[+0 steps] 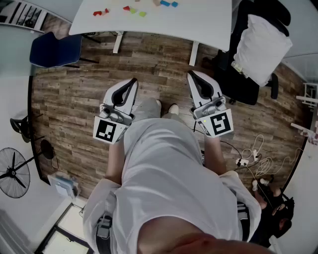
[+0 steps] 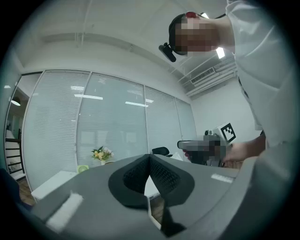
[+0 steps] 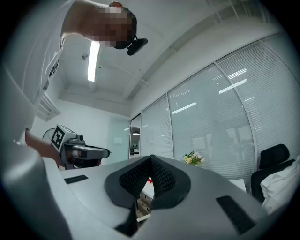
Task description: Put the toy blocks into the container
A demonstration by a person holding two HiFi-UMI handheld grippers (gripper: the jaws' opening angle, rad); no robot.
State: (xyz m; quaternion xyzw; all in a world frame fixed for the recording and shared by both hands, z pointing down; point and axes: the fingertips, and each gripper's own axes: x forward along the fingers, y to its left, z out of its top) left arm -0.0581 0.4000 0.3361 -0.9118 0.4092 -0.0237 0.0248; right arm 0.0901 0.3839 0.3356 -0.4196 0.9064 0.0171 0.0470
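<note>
Left gripper (image 1: 131,82) and right gripper (image 1: 193,75) held short of the white table (image 1: 198,25), jaws pressed together, both empty; toy blocks (image 1: 132,10) scattered on the table top; no container visible; I judge the blocks light, rigid, smooth; pinch across opposite flat faces.

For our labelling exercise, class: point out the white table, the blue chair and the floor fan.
white table (image 1: 208,25), head view, bare tabletop.
blue chair (image 1: 54,49), head view, blue cushion.
floor fan (image 1: 11,174), head view, round grille.
</note>
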